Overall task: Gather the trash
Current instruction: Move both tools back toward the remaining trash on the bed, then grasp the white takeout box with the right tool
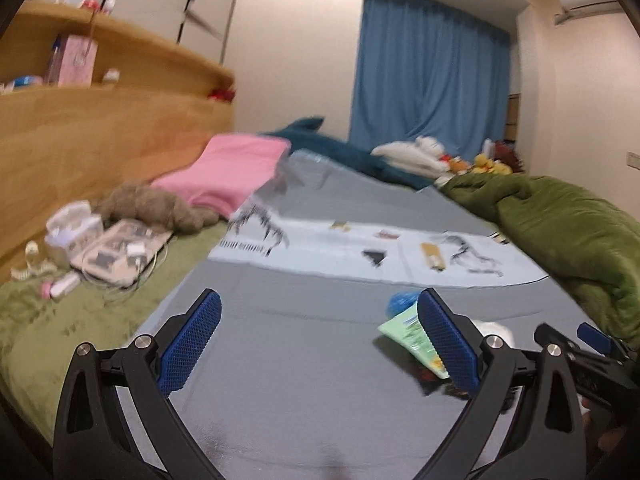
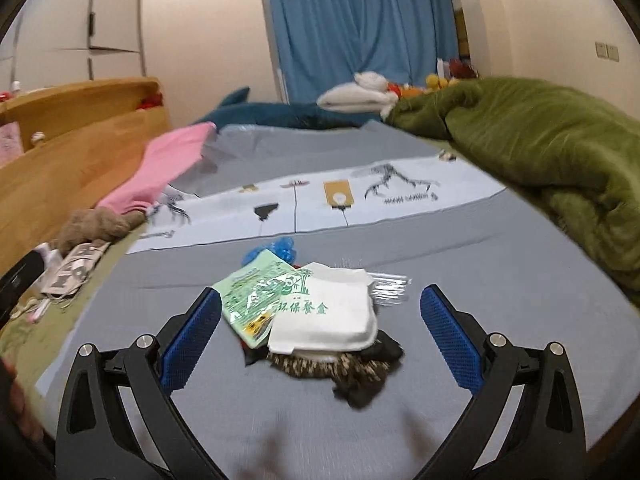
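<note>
- Leftward, the left gripper [image 1: 320, 340] hovers over bare grey sheet [image 1: 280, 360], jaws spread, holding nothing.
- Centrally, the trash pile [image 2: 316, 316], with its green packet [image 2: 256, 296] and white meal box [image 2: 332, 312], lies between the right gripper [image 2: 320, 340]'s spread, empty jaws.
- Approach step, I judge; next, advance and close on one item.

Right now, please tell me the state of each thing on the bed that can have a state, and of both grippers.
left gripper: open, empty.
right gripper: open, empty, aimed at the trash pile.
white food box: closed, lying on top of the pile.
green packet: lying flat, partly under the box.
blue curtain: drawn shut.
green blanket: bunched up.
pink cloth: folded.
</note>
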A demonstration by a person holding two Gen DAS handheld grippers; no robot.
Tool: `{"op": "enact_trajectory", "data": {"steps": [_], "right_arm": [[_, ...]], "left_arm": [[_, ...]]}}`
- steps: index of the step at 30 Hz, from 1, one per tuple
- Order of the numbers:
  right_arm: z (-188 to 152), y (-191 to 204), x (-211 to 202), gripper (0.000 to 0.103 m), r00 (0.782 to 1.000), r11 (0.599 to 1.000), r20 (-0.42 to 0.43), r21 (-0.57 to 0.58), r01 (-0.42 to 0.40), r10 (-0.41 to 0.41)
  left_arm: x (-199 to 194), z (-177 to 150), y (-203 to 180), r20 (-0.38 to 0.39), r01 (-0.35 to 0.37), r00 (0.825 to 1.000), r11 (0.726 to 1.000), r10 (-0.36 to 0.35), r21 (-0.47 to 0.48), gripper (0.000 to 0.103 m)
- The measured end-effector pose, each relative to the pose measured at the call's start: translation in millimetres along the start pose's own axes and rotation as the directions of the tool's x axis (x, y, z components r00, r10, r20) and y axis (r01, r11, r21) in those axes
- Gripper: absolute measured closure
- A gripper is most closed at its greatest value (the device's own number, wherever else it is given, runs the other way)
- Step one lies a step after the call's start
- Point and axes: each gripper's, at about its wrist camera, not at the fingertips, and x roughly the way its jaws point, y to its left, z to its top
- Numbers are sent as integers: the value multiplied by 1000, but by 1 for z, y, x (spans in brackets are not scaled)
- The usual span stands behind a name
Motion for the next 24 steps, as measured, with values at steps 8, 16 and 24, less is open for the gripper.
{"op": "enact_trajectory", "data": {"steps": [8, 16, 24], "right_arm": [[-7, 8, 86, 5, 994, 998, -93, 31, 63, -60], [-15, 6, 118, 5, 988, 995, -131, 44, 93, -86], [-19, 0, 125, 15, 987, 994, -133, 54, 94, -86]], "left_arm": [[29, -1, 24, -61, -31, 998, 997, 27, -65, 8], [40, -1, 25, -90, -19, 996, 994, 9, -108, 8], [46, -4, 27, -107, -17, 994, 993, 5, -119, 8]]}}
